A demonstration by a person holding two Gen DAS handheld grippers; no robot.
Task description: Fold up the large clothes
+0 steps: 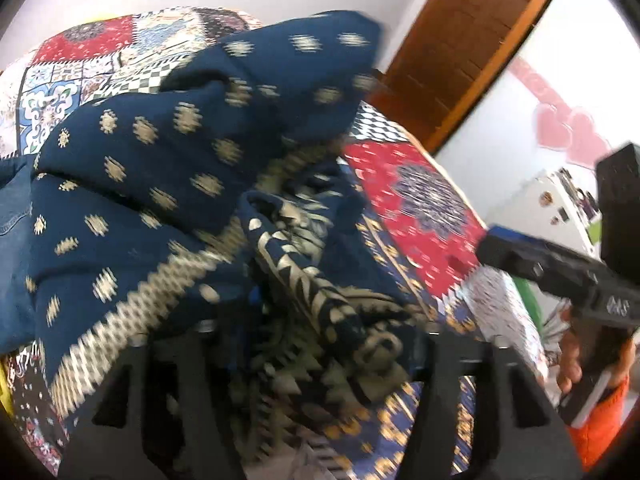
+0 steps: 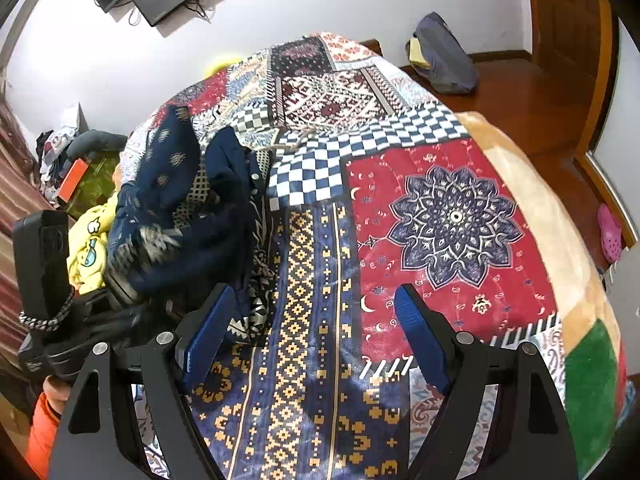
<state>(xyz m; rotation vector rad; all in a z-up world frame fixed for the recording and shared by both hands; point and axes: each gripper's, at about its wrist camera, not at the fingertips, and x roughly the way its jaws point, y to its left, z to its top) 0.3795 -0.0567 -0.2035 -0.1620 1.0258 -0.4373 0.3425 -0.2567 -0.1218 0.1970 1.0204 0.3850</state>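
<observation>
A navy garment with cream motifs (image 1: 168,168) hangs bunched and blurred in front of my left gripper (image 1: 320,344), which is shut on its patterned hem. The same garment (image 2: 180,200) shows at the left of the right wrist view, lifted over the patchwork bedspread (image 2: 452,216). My right gripper (image 2: 316,304) is open and empty, its blue pads (image 2: 212,332) spread above the bedspread, to the right of the garment. The right gripper also shows at the right edge of the left wrist view (image 1: 560,272).
A yellow printed garment (image 2: 90,248) and other clothes lie at the bed's left side. A dark bag (image 2: 444,56) sits on the wooden floor beyond the bed. A wooden door (image 1: 460,48) stands at the back. A pink shoe (image 2: 610,232) lies on the floor at right.
</observation>
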